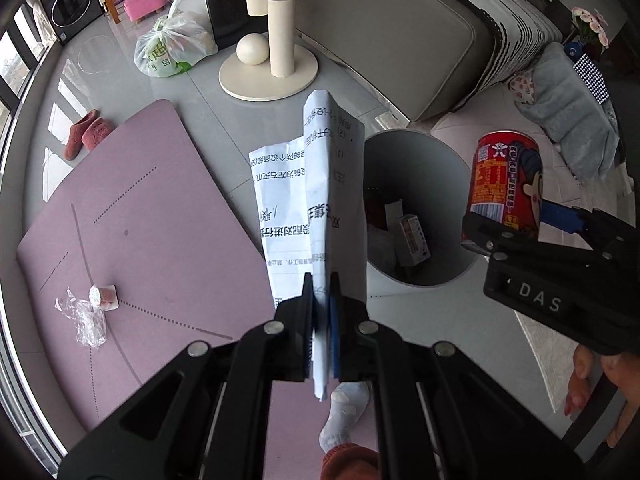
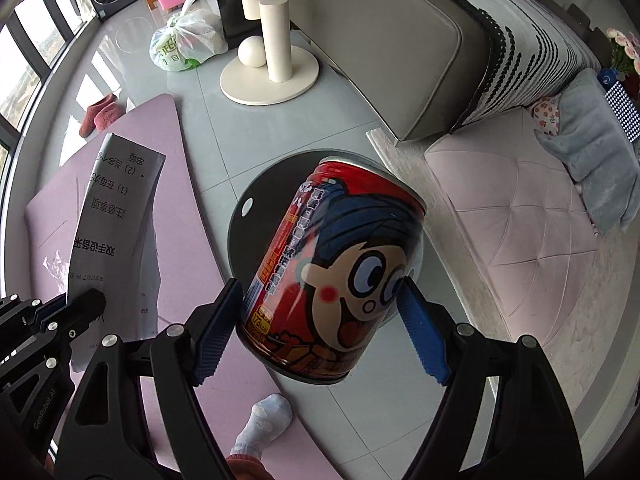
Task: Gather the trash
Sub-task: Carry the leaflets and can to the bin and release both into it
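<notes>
Holding a folded sheet of printed paper (image 1: 332,200), the left gripper (image 1: 322,320) has its two blue pads pressed tight together on the sheet's lower end. The paper sticks up from the pads and hangs over the near rim of a round grey trash bin (image 1: 452,160) on the floor. Inside the bin lies a small white box (image 1: 414,240) with some other bits too dark to make out.

The right gripper (image 2: 320,328) is clamped on a red can (image 2: 336,264) with a cartoon face on it. Its blue pads sit wide apart, one on each side of the can. The can leans a little and hangs above the bin, which shows dark behind it in the right wrist view.

To the left of the bin lies a pink mat (image 1: 132,240). On the mat sit a crumpled clear wrapper (image 1: 86,320) and a small white and pink thing (image 1: 105,296), just beside each other. A foot in a pale sock (image 1: 340,416) stands on the floor near the bin. Farther off are a tied plastic bag (image 1: 172,46) and a pair of red slippers (image 1: 86,134).
</notes>
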{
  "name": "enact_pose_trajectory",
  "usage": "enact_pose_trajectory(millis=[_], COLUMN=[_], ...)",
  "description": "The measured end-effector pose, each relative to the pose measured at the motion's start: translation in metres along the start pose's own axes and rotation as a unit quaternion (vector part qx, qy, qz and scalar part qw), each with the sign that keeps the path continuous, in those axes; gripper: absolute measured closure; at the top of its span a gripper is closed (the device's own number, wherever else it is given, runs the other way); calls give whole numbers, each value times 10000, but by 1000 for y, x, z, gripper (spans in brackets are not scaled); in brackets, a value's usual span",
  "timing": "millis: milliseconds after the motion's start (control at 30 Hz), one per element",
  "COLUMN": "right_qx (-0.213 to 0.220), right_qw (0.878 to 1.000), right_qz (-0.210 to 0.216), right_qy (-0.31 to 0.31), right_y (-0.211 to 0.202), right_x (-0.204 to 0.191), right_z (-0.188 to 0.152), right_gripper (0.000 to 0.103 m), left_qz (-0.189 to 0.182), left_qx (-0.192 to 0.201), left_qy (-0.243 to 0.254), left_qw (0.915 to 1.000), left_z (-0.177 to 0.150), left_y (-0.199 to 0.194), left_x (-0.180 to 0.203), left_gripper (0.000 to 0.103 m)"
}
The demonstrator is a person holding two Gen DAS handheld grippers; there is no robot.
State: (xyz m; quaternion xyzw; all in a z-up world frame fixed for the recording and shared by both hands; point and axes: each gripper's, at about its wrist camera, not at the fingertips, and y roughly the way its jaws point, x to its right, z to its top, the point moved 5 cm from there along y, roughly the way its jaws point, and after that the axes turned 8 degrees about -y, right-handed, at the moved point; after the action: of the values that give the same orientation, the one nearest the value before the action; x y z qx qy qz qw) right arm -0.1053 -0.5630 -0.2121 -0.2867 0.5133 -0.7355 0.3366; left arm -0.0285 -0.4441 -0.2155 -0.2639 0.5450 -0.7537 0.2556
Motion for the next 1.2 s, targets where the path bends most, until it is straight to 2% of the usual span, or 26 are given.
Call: enact_pose_trajectory(millis=[200, 467, 867, 1200], right_qx=[-181, -191, -72, 10], right_qw=[9998, 9997, 9998, 9996], right_qz=[22, 4, -98, -266], right_qy=[-66, -144, -160, 44], right_y=[28, 41, 32, 16], right_x=[14, 22, 36, 71], right_z=[-2, 11, 12, 8], right_gripper=[28, 27, 27, 27], left_qz=[115, 192, 69, -257], left_qx=[-228, -258, -302, -249], left_qy=[8, 26, 225, 380], left_qw=[9997, 9995, 9993, 9986], left_z=[2, 10, 12, 26], left_y=[25, 32, 33, 41], left_x=[14, 24, 44, 90], left_gripper=[96, 96, 96, 95])
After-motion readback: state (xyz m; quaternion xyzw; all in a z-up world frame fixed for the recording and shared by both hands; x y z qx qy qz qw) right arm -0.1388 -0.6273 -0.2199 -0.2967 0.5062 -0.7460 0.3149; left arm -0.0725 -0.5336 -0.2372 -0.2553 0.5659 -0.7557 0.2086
